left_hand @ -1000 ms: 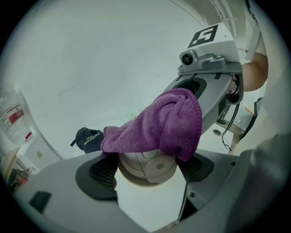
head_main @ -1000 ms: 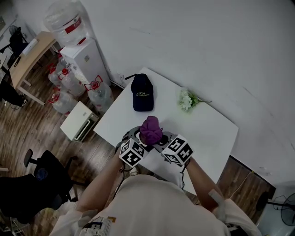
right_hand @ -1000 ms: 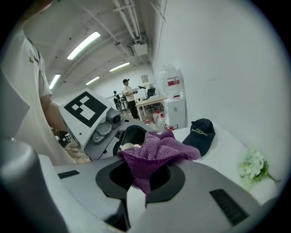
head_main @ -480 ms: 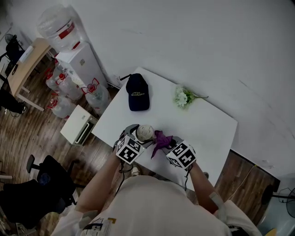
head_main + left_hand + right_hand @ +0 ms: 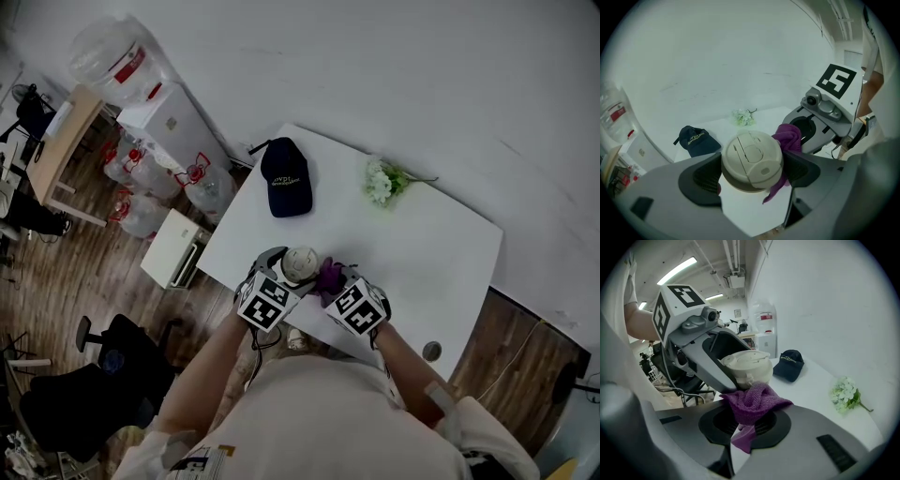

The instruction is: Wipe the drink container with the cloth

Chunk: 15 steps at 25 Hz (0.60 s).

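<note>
The cream drink container point(image 5: 299, 265) is held near the table's front edge, its flip lid point(image 5: 752, 158) facing the left gripper's camera. My left gripper point(image 5: 281, 278) is shut on it, one jaw on each side. A purple cloth point(image 5: 330, 278) is bunched in my right gripper point(image 5: 337, 284), which is shut on it. In the right gripper view the cloth point(image 5: 752, 402) presses against the container point(image 5: 746, 367) just below its lid. From the left gripper view the cloth point(image 5: 789, 137) hangs against the container's right side, with a strip trailing down.
A dark blue cap point(image 5: 287, 177) lies at the back left of the white table point(image 5: 422, 253). White artificial flowers point(image 5: 382, 182) lie at the back. Left of the table stand a water dispenser point(image 5: 167, 117), several water jugs point(image 5: 141, 183) and a small white unit point(image 5: 175, 247).
A second ago the cloth covered the container's top. It came off to the right, baring the lid, and now presses against the container's right side. The left gripper kept its hold.
</note>
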{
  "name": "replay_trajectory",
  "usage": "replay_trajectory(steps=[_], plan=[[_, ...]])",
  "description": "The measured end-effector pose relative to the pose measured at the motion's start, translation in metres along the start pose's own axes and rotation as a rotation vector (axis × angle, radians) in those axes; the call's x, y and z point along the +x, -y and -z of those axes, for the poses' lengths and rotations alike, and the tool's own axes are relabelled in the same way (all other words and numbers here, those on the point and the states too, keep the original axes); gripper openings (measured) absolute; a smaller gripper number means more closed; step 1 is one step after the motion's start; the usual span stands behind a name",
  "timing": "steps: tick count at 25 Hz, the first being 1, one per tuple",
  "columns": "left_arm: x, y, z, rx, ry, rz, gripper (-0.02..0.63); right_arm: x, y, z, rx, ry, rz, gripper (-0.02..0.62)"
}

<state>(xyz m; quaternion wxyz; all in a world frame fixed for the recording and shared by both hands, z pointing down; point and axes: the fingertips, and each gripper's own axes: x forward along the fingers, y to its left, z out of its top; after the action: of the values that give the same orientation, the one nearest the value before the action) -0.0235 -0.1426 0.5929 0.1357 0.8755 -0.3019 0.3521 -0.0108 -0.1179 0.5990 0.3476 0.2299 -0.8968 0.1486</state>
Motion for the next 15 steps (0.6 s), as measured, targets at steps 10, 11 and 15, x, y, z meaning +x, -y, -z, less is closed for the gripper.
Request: replay_trajectory(steps=[10,11,15], plan=[[0.000,-0.002,0.000,-0.011,-0.030,-0.011,0.414,0.051,0.042,0.041,0.146,-0.030,0.049,0.067],[-0.001,-0.002,-0.002,-0.007,-0.030,-0.010,0.414,0.055,0.044,0.045,0.168,-0.035,0.052,0.067],[0.000,-0.003,0.002,-0.016,-0.050,-0.013,0.414,0.065,0.040,0.054,0.204,-0.043,0.041,0.067]])
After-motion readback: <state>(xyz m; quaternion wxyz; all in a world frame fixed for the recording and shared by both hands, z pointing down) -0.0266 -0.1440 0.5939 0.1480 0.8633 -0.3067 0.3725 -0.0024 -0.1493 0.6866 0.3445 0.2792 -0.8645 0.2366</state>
